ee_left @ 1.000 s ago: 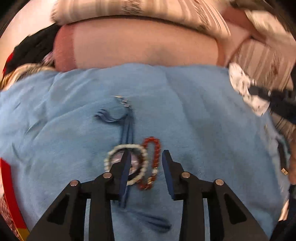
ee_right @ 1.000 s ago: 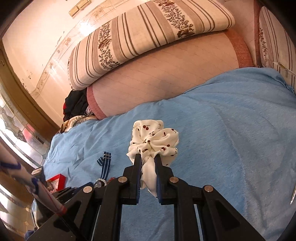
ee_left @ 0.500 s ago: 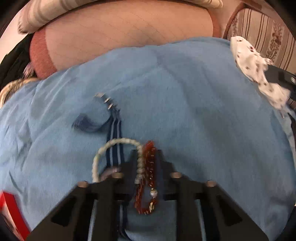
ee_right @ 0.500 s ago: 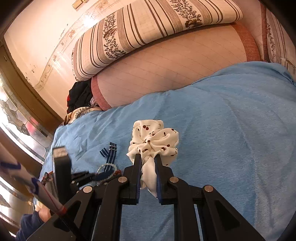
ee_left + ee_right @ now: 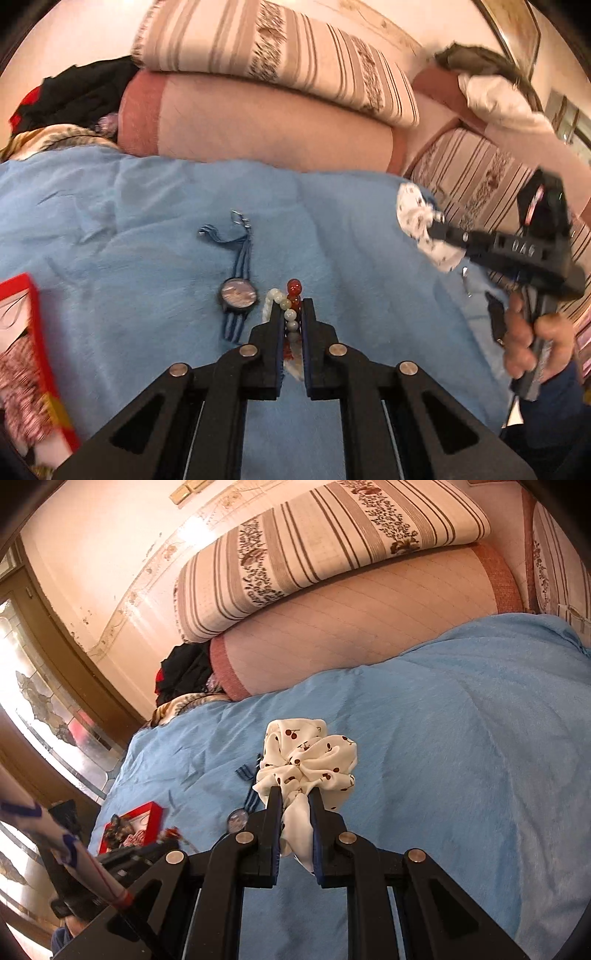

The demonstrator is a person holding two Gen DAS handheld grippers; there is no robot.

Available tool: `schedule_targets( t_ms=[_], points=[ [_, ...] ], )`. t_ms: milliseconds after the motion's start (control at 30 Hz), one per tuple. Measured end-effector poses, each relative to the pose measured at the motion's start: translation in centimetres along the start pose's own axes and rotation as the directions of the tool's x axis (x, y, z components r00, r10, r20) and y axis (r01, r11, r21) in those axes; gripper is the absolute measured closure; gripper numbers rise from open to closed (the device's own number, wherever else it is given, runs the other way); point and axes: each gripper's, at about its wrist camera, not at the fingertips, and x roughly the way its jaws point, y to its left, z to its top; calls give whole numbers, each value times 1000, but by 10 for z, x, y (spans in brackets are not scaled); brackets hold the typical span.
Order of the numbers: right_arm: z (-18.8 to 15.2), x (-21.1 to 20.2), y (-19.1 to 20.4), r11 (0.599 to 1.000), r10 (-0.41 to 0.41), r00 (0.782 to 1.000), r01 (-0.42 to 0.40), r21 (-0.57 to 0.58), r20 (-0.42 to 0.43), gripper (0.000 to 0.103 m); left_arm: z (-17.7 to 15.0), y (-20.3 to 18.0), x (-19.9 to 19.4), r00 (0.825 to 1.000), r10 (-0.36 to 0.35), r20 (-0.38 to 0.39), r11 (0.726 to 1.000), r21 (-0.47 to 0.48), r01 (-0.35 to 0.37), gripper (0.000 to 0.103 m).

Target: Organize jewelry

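Your left gripper (image 5: 291, 314) pinches both bead bracelets (image 5: 288, 310) together, clearing them off the blue blanket (image 5: 369, 258). Your right gripper (image 5: 293, 801) clamps the cherry-print scrunchie (image 5: 310, 760), kept apart

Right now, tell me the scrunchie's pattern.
The scrunchie is cream white with small red cherries, clearest in the right wrist view.
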Motion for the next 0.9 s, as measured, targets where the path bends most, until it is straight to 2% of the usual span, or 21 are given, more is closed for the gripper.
schedule_targets(
  t_ms=[33, 133, 167, 200, 367, 433, 600, 700, 800, 900],
  points=[
    [-3, -2, 3, 1000, 3, 1000, -3, 1, 0, 88, -2, 4, -8, 1000, 2, 9, 1000, -16, -2, 95],
    [-13, -7, 11, 1000, 16, 1000, -16, -1, -6, 88, -11, 16, -25, 1000, -9, 12, 998, -68, 10, 82],
    [-18, -8, 15, 1000, 22, 1000, -22, -1, -8, 88, -16, 20, -31, 1000, -3, 16, 997, -82, 5, 71],
    [-21, -9, 18, 1000, 27, 1000, -27, -3, -11, 88, -19, 22, -33, 1000, 8, 24, 996, -88, -6, 68],
    [-40, -15, 35, 999, 37, 999, -37, -21, -20, 88, -33, 27, -25, 1000, 17, -19, 997, -81, -19, 68],
    [-46, -16, 40, 999, 39, 999, -39, -23, -23, 88, -43, 22, -8, 997, -1, -77, 998, -62, -4, 68],
    [-55, -7, 40, 999, 26, 998, -27, -24, -53, 88, -70, -15, 28, 981, -1, -195, 996, 85, 18, 68],
    [-55, -3, 37, 999, 25, 998, -27, -19, -63, 88, -79, -20, 41, 972, 38, -231, 994, 112, -12, 68],
    [-54, -2, 35, 999, 25, 998, -26, -22, -62, 88, -77, -18, 50, 972, 115, -204, 986, 142, -87, 68],
    [-59, 2, 34, 999, 22, 996, -24, -25, -89, 88, -72, -15, 58, 971, 133, -197, 986, 129, -108, 68]
  ],
)
